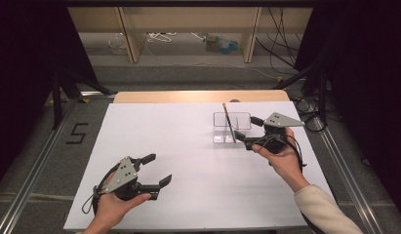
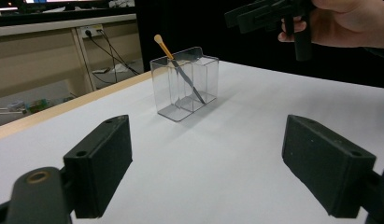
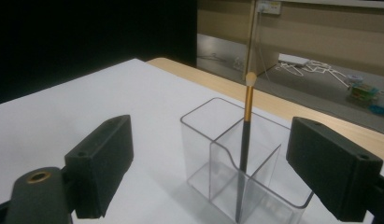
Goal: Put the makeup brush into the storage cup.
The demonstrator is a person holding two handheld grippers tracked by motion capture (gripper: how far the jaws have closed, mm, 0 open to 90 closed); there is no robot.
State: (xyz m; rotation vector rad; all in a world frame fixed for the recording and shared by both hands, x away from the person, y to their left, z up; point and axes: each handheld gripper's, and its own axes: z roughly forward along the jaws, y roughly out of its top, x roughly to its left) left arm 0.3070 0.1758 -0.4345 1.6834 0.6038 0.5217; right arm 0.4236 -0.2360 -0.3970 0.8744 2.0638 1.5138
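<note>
We see a brush (image 1: 229, 123) leaning inside a clear organizer (image 1: 231, 127) on the white worktop (image 1: 188, 146), our right hand-held gripper (image 1: 248, 129) spread just beside it, our left hand-held gripper (image 1: 158, 170) spread well apart.

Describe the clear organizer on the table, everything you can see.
The clear organizer looks like transparent plastic: a small upright open-topped box, split by inner walls into compartments. It stands on the white table, toward the far right. One thin brush, dark handle, gold ferrule, pale tip upward, leans inside it. The right tool sits open just beside it, not touching.
</note>
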